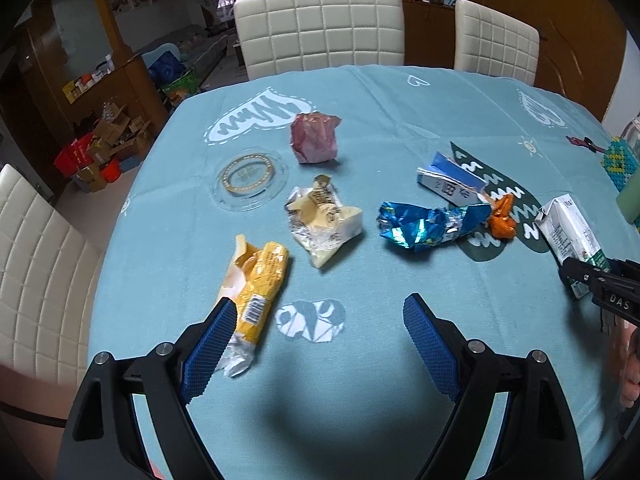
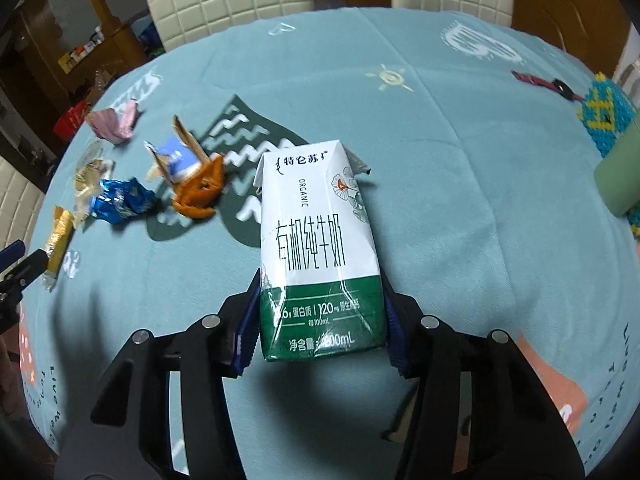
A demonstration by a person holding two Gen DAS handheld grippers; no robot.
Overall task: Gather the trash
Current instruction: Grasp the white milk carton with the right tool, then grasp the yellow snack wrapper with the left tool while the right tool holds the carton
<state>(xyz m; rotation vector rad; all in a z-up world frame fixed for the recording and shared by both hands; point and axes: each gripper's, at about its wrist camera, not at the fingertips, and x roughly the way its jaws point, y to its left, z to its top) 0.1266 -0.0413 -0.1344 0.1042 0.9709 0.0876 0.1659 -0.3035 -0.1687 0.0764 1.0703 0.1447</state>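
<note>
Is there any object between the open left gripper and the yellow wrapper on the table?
Nothing visible blocks it. The yellow wrapper lies on the blue tablecloth just ahead of the left gripper, its near end already beside one of the fingers. The right gripper is off to the side, clamped on the milk carton.

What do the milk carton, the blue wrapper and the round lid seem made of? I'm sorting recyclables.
The milk carton, clamped by the right gripper, looks like coated paperboard: printed, faintly glossy, creased at its folds. The blue wrapper looks like metallised plastic film: crinkled, with bright silvery glints. The round lid seems clear thin plastic; the tablecloth shows through it.
</note>
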